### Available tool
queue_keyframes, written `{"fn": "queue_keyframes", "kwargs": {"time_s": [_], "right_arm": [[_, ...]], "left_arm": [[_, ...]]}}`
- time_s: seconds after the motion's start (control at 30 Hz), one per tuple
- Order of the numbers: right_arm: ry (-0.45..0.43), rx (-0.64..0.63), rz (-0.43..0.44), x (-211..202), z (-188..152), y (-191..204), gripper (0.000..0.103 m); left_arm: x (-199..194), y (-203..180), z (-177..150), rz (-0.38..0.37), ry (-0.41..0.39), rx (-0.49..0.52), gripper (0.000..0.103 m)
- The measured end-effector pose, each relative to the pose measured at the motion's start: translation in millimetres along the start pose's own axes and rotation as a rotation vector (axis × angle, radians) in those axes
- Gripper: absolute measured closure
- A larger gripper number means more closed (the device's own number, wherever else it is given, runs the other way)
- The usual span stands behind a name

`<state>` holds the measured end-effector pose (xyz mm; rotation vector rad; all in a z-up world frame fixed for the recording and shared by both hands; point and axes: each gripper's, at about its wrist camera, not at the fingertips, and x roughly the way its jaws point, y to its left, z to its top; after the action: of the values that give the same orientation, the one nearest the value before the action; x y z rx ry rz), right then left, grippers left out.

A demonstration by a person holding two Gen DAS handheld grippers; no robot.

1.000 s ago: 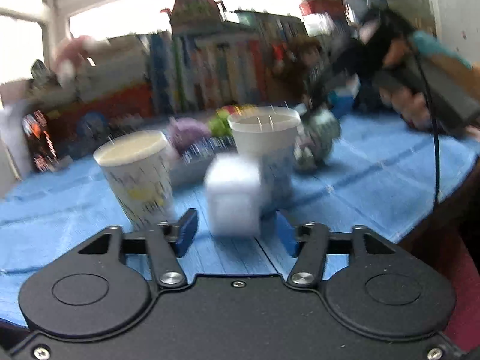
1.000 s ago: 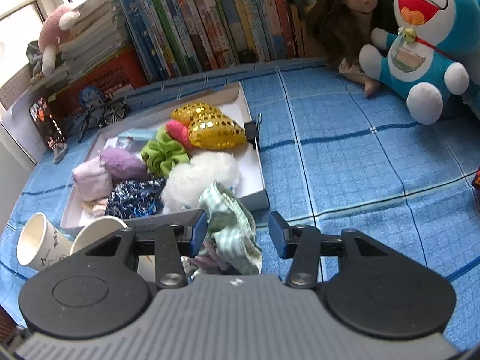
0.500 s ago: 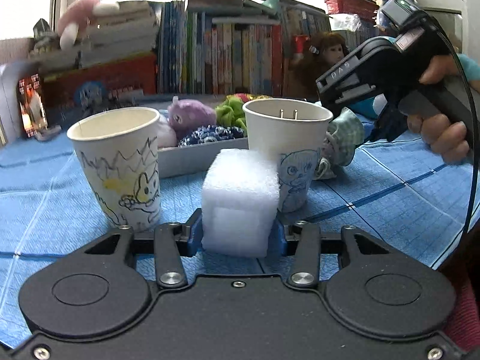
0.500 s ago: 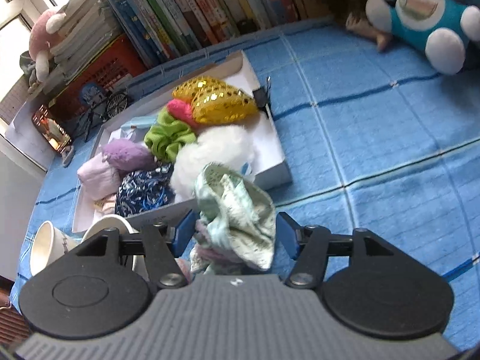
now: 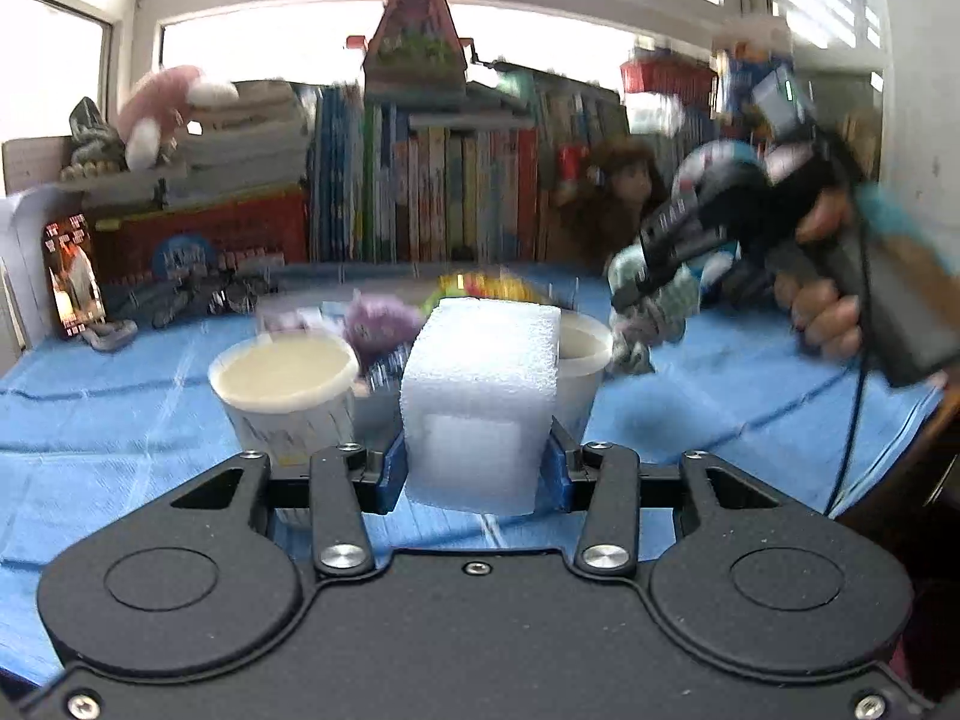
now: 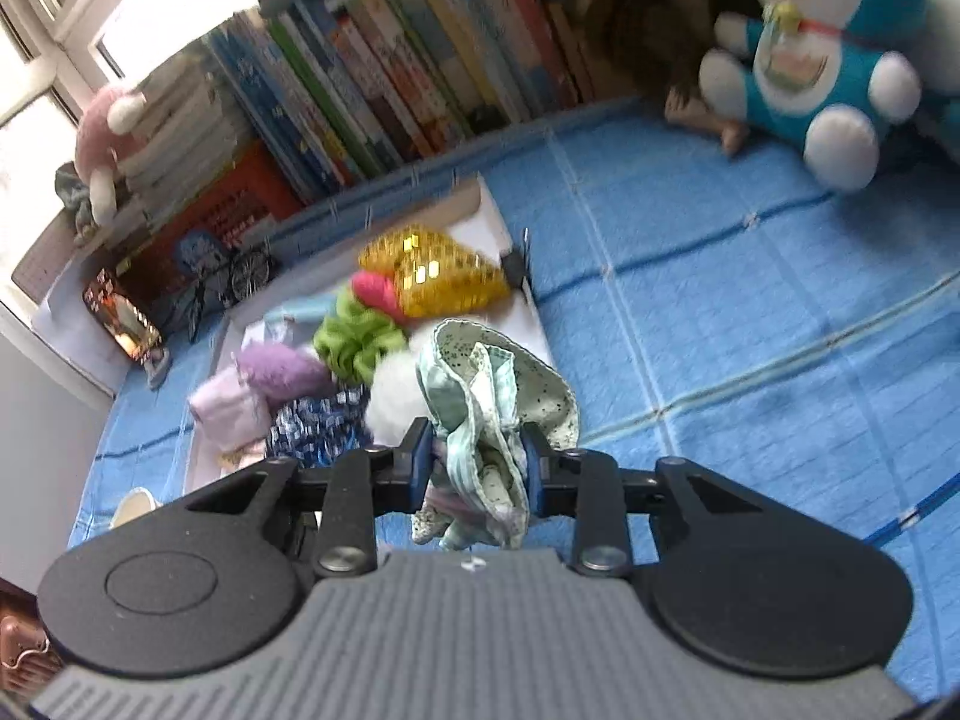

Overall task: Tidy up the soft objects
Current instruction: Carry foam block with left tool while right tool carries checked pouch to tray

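Observation:
My left gripper [image 5: 474, 471] is shut on a white foam block [image 5: 480, 402], held off the blue cloth in front of two paper cups [image 5: 285, 381]. My right gripper [image 6: 477, 468] is shut on a pale green patterned cloth bundle [image 6: 492, 408], raised above the near edge of a white tray [image 6: 510, 282]. The tray holds several soft things: a gold sequin pouch [image 6: 438, 273], a green scrunchie [image 6: 354, 339], a purple pompom [image 6: 282, 369], a white fluffy ball [image 6: 393, 399]. In the left wrist view the right gripper [image 5: 630, 294] hangs at the right with the cloth bundle [image 5: 654, 318], a hand [image 5: 822, 312] around its grip.
A row of books [image 6: 390, 96] lines the back of the blue-clothed table [image 6: 720, 330]. A blue and white plush toy [image 6: 810, 54] and a doll [image 6: 654, 18] sit at the back right. A pink plush [image 6: 108, 126] lies on stacked books at the left. A cup's rim [image 6: 135, 507] shows near the tray's front left corner.
Both grippers closed on their objects and lifted them: the left on the foam block, the right on the green cloth bundle. The cups now sit lower in the left view.

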<state>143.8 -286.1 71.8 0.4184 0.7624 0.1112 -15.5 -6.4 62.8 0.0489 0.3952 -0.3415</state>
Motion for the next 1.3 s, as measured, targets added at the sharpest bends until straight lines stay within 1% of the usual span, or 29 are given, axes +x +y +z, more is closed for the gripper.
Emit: {"fn": "queue_keyframes", "kwargs": {"time_s": [0.07,0.17,0.23,0.37,0.4,0.5,0.67,0.77,0.93,1.1,1.3], "right_arm": [[-0.033,-0.004,0.003,-8,7,2,0.068],[-0.086,-0.004,0.028,-19,15,7,0.067],[-0.124,-0.009,0.046,-23,20,13,0.067],[-0.179,-0.036,0.08,-24,27,28,0.067],[-0.191,-0.044,0.095,-22,30,32,0.067],[-0.205,-0.074,0.123,-17,35,44,0.067],[-0.18,-0.108,0.158,5,52,67,0.067],[-0.149,-0.129,0.18,24,64,82,0.067],[-0.091,-0.157,0.179,67,83,104,0.066],[-0.018,-0.157,0.195,109,88,113,0.066],[0.052,-0.149,0.193,149,85,116,0.065]], "left_arm": [[-12,9,18,-0.007,-0.034,-0.011,0.061],[-17,27,52,-0.01,-0.049,-0.032,0.061],[-15,40,72,-0.009,-0.05,-0.061,0.061],[5,63,108,0.03,-0.042,-0.081,0.061],[12,68,114,0.039,-0.033,-0.088,0.061],[45,86,136,0.043,0.031,-0.117,0.061],[104,105,159,0.032,0.16,-0.145,0.061],[137,116,164,0.027,0.234,-0.18,0.061],[190,131,160,0.041,0.343,-0.203,0.061],[228,145,145,0.039,0.416,-0.232,0.061],[260,164,131,0.038,0.467,-0.265,0.06]]}}
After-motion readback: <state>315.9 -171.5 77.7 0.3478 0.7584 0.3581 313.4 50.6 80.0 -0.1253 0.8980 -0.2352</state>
